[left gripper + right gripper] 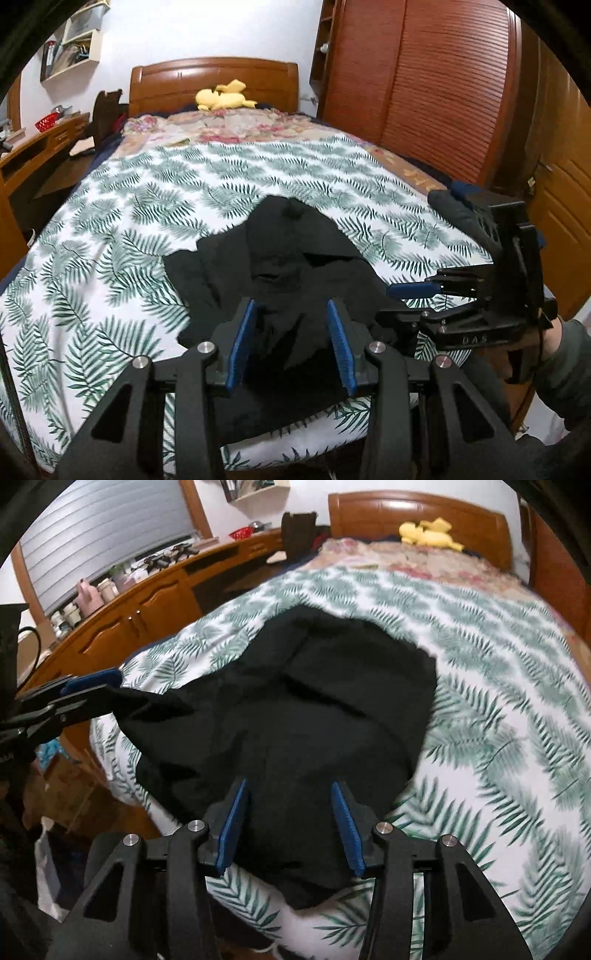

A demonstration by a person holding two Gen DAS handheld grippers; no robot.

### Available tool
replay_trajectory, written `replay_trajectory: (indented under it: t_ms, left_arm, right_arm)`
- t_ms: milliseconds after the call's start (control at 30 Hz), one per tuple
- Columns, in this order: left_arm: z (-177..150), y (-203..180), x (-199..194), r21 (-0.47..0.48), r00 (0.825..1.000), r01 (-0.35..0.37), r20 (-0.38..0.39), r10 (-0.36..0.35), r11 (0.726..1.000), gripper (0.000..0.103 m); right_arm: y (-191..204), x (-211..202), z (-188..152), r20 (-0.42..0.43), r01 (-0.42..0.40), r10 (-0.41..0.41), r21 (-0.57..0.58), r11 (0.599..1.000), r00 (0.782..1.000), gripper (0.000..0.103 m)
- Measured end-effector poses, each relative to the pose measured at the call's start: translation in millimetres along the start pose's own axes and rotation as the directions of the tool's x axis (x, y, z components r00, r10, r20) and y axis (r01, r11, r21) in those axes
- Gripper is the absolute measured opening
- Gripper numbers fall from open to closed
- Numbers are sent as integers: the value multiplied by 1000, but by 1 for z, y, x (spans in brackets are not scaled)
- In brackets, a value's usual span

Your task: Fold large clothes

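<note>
A large black garment (280,266) lies crumpled near the foot of the bed on a white sheet with green fern print (122,236). It also shows in the right wrist view (314,709). My left gripper (291,339) is open, just above the garment's near part, with cloth between the blue pads. My right gripper (290,827) is open over the garment's near edge. The right gripper shows at the right of the left wrist view (399,299). The left gripper shows at the left of the right wrist view (110,690), touching the garment's left edge.
A yellow plush toy (225,96) lies by the wooden headboard (214,74). A floral blanket (229,127) covers the bed's far end. A wooden wardrobe (424,85) stands to the right. A wooden desk and cabinets (140,609) with bottles run along the left side.
</note>
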State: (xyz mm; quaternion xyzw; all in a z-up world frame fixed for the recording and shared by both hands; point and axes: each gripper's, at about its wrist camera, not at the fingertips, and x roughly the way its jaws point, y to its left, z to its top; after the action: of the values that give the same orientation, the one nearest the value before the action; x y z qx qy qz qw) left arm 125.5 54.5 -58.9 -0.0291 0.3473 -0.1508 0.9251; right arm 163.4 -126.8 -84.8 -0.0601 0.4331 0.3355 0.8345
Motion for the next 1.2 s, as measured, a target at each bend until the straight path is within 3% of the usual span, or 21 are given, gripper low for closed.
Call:
replay_trajectory:
  t_ms: [267,400,433,467,567,833,1200]
  left_arm:
    - [-19,-1,36,-3,996,-32,-84,31,999,39]
    - [-24,2,38,-26,997,-23,-72,22,999,37]
    - [-24,0,35,-12,999,-20,-50,20,1000,31]
    - [-24,-1,34,2,999,-28,-38,28,1000,15]
    - [-24,2,27,2,1000,-15,-21,15,1000,4]
    - [-33,32,-20,-97,997,-28,66,35,995,3]
    - [-80,62,-1,-153,995,-99,-43,94,983,3]
  right_arm:
    - [-2,5,-9,-2,-21,21,19,1000,1000,47]
    - [-3,3,-9,2,-22,22,27,999,1000,47]
    - [-3,2,-8,2,-19,19,28,999,1000,48]
    - [-4,2,-7,2,-16,16,29,999,1000,48]
    - [-6,-2,-2,9,-1,1,30,1000,1000,48]
    - [4,-5,16,31,1,-1,-10,1000,1000,48]
    - [28,30,13,-38,-61,59,-52,997,998,48]
